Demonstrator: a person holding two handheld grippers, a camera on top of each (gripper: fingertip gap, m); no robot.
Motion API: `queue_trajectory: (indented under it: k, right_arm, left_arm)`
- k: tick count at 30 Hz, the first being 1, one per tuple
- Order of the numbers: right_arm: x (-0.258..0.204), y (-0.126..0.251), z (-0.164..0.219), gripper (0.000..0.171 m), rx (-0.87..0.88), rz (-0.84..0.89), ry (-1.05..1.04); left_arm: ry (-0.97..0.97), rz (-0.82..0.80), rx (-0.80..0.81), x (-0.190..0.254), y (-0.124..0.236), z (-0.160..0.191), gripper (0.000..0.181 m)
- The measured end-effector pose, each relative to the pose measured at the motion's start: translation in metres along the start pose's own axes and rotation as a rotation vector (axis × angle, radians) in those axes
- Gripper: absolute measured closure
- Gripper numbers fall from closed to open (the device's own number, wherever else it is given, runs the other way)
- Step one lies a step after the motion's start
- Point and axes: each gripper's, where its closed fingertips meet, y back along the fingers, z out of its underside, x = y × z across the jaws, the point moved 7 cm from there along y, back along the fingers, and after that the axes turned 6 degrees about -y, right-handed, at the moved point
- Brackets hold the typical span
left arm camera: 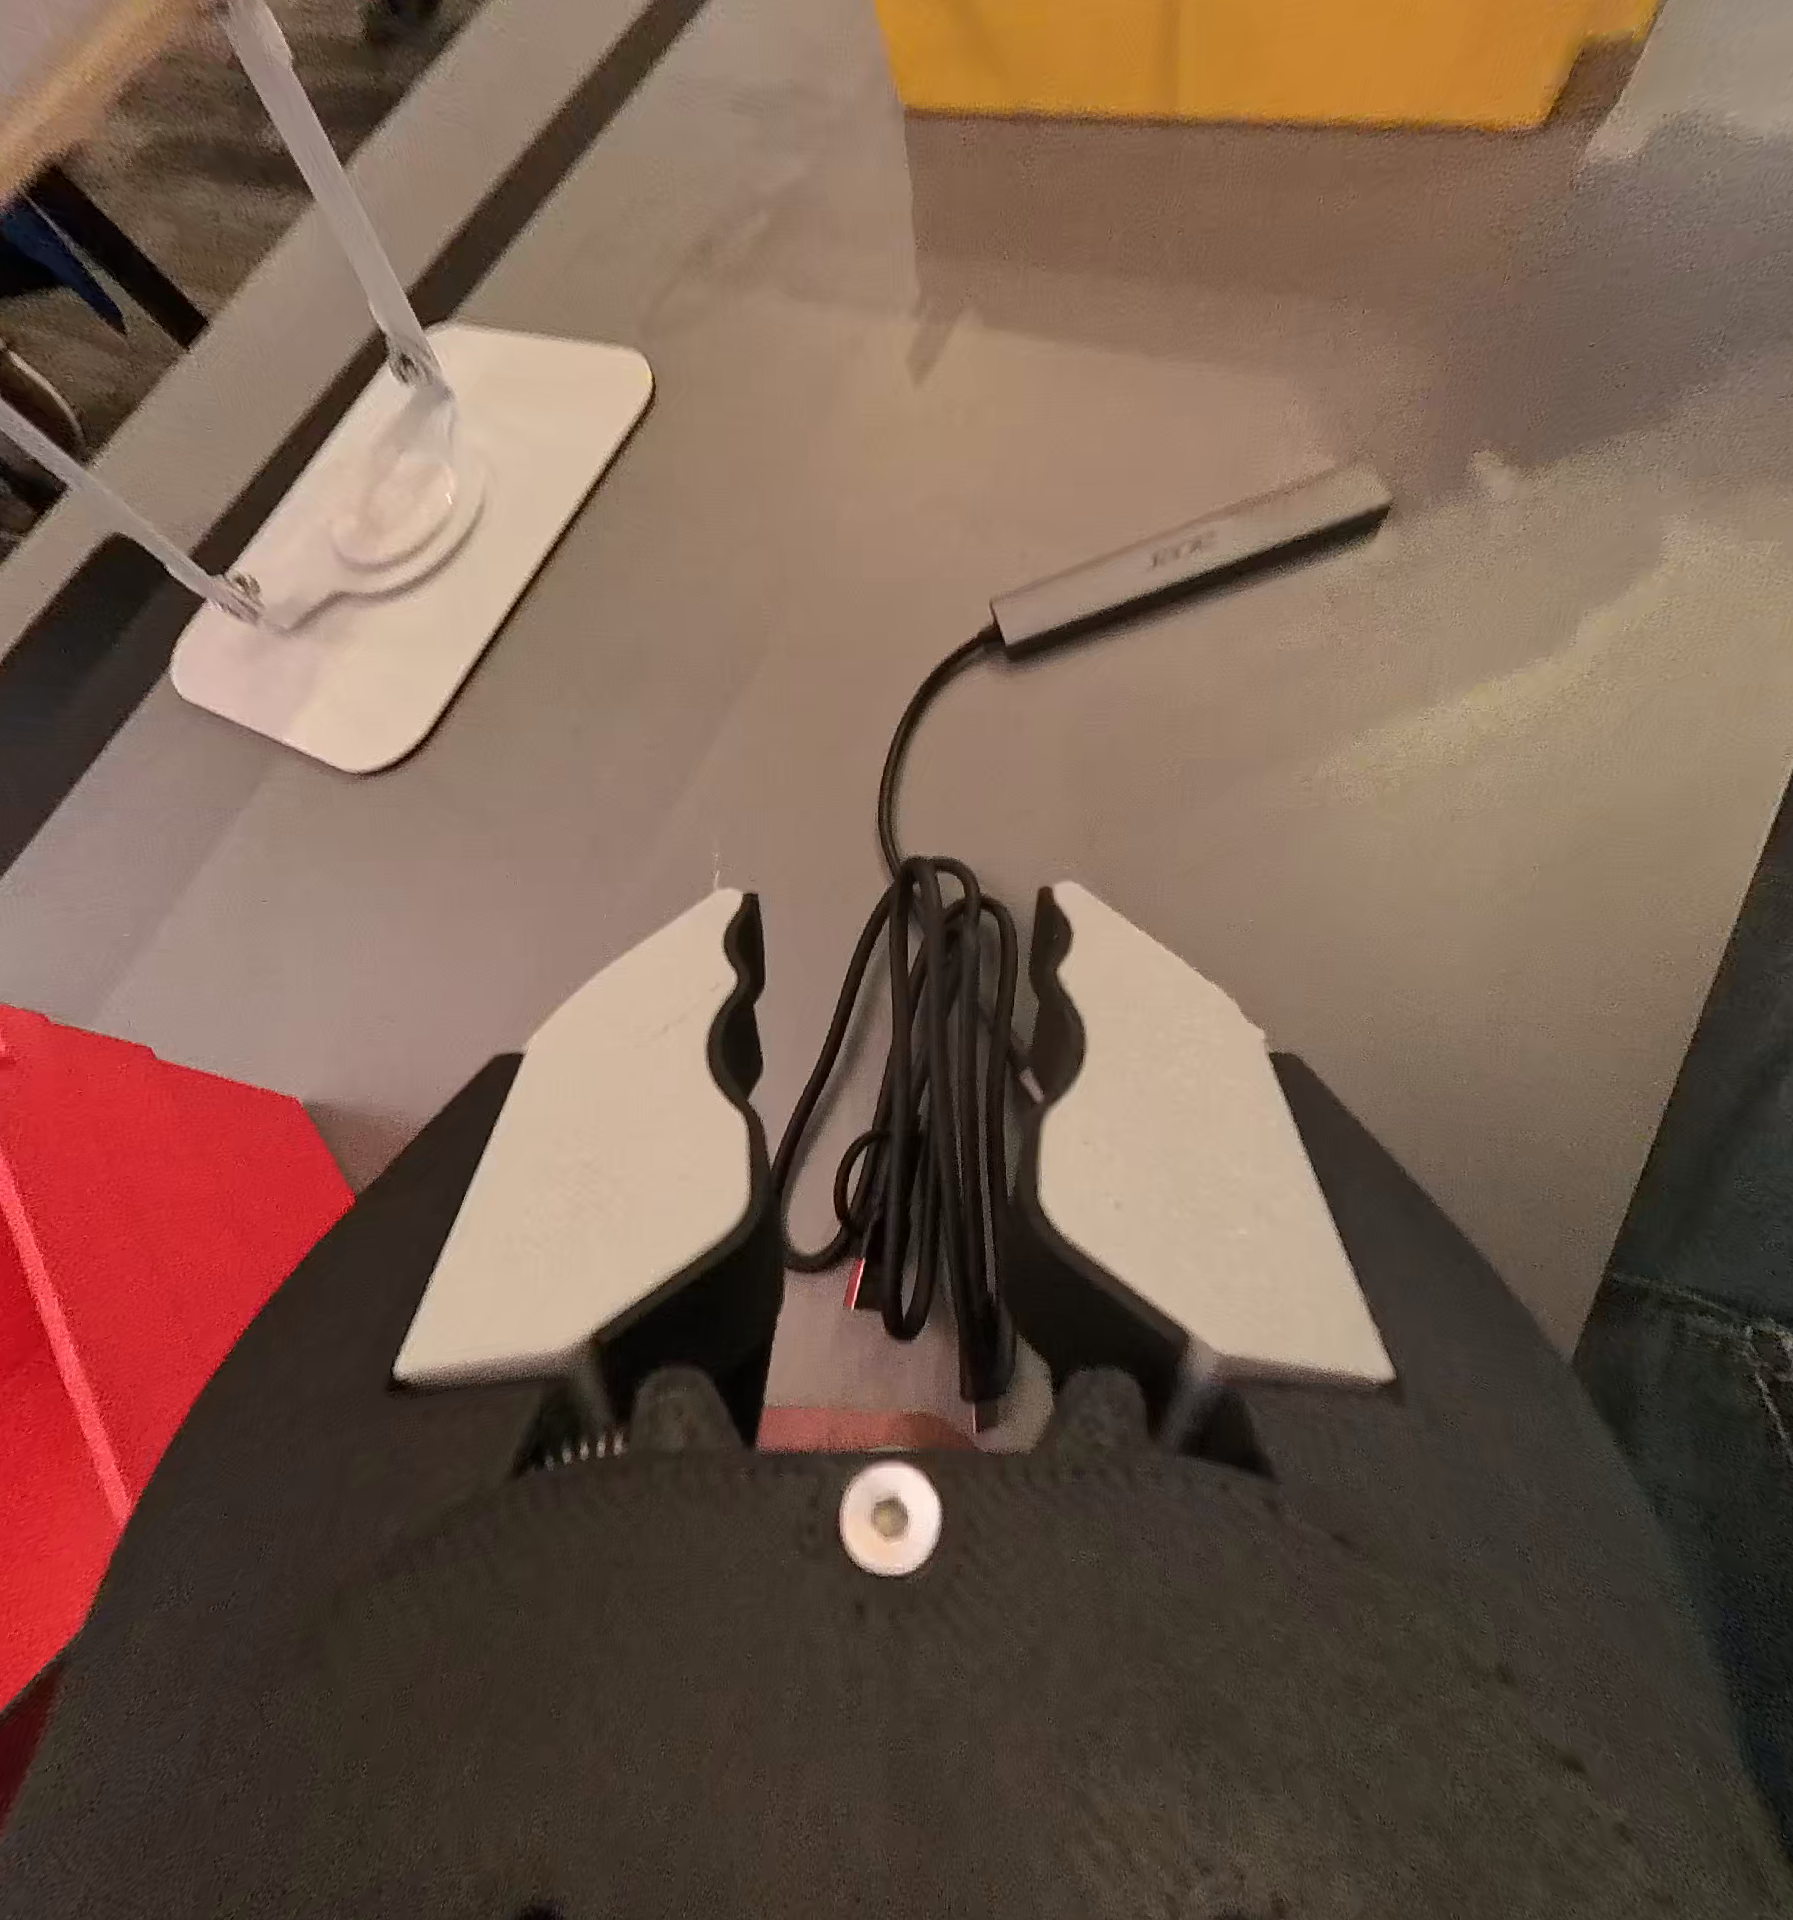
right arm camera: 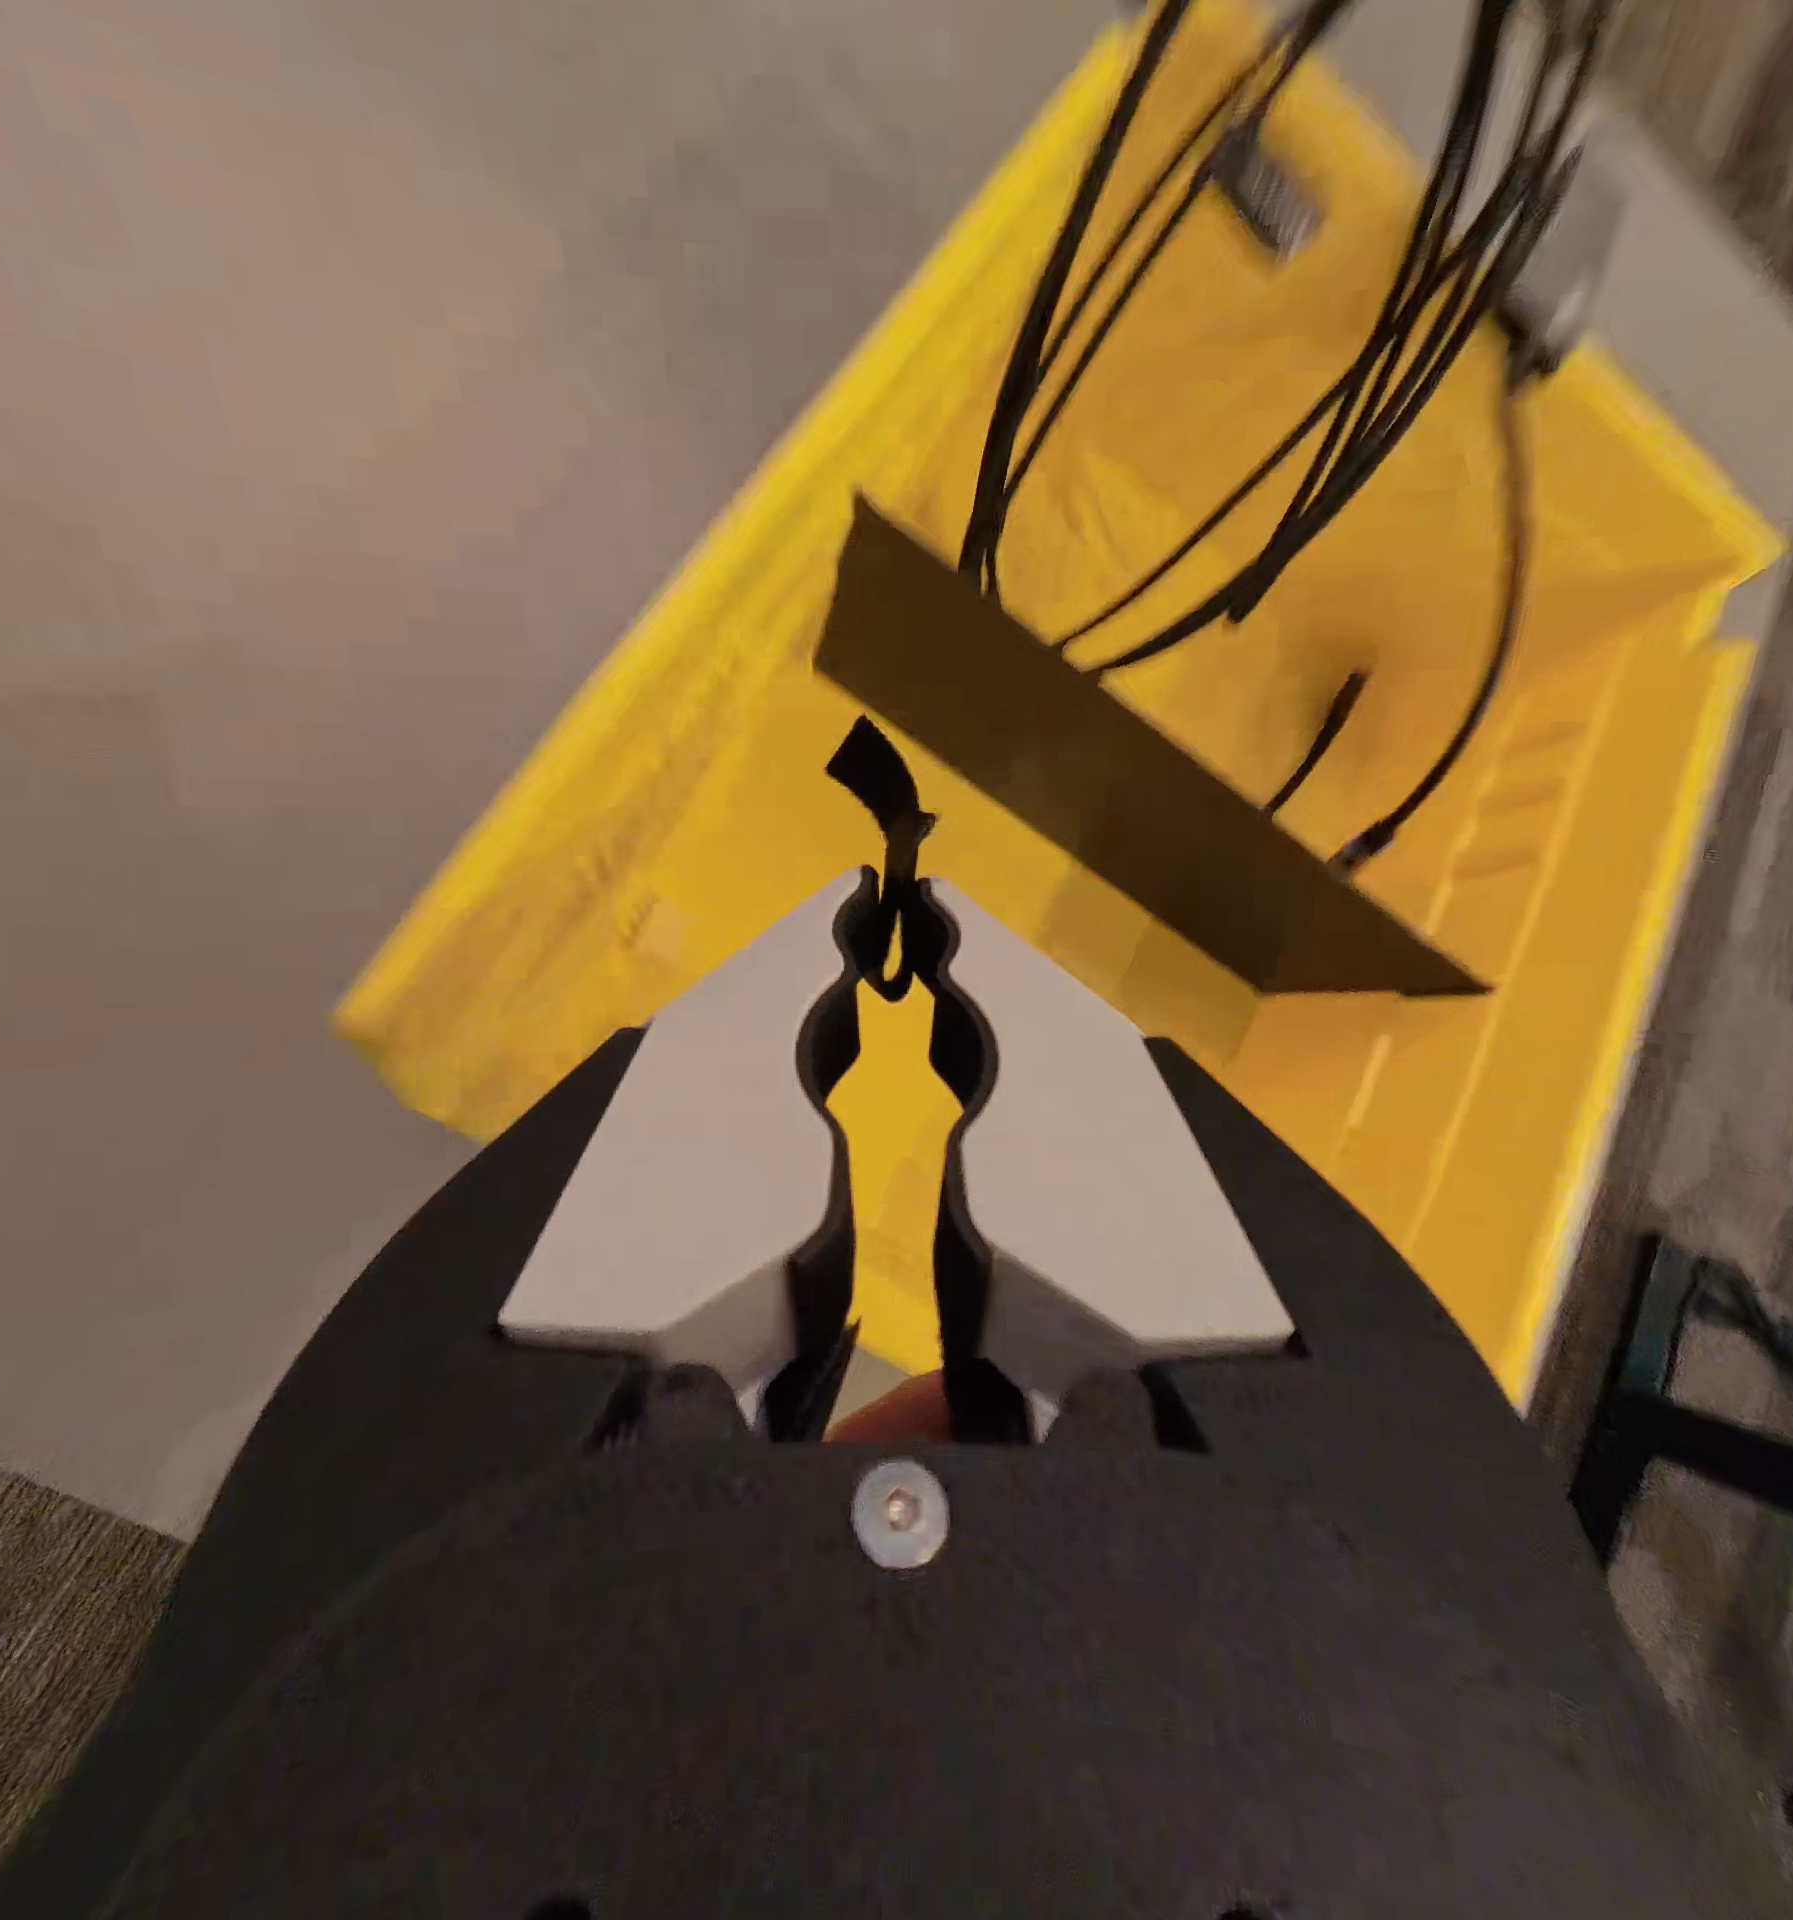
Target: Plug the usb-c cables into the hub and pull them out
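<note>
In the left wrist view, a slim grey hub (left arm camera: 1193,551) lies on the grey table (left arm camera: 663,831). Its black lead curves back to a coiled bundle of black cables (left arm camera: 923,1091) lying between my fingers. My left gripper (left arm camera: 897,914) is open and straddles that bundle, with plug ends near its base. In the right wrist view, my right gripper (right arm camera: 897,894) is shut at its tips on a thin black cable loop (right arm camera: 897,945) with a strap tab (right arm camera: 871,769). It sits above a yellow bin (right arm camera: 663,831). More black cables (right arm camera: 1079,364) hang blurred over the bin.
A white lamp base (left arm camera: 414,551) stands at the left of the table, and a red object (left arm camera: 92,1195) is close to my left gripper. The yellow bin (left arm camera: 1235,62) stands at the far edge. A dark flat panel (right arm camera: 1079,769) lies across the bin. A person's jeans (left arm camera: 1754,1143) show at right. The gap from one gripper's tips to the other's is roughly 40 centimetres. To reach the slim grey hub (left arm camera: 1193,551) in a straight line is about 20 centimetres for my left fingers, about 25 centimetres for my right.
</note>
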Motion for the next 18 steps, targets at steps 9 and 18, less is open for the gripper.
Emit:
queue_trajectory:
  k: [9,18]
  right_arm:
    - [0.009,-0.047,0.024,0.139,-0.223,-0.058,0.062]
    - [0.014,-0.006,0.014,0.138,-0.112,0.026,0.031]
  left_arm:
    - [-0.012,0.024,-0.208,-0.001,-0.008,0.023,0.125]
    - [0.007,0.031,-0.346,-0.004,-0.016,0.048,0.119]
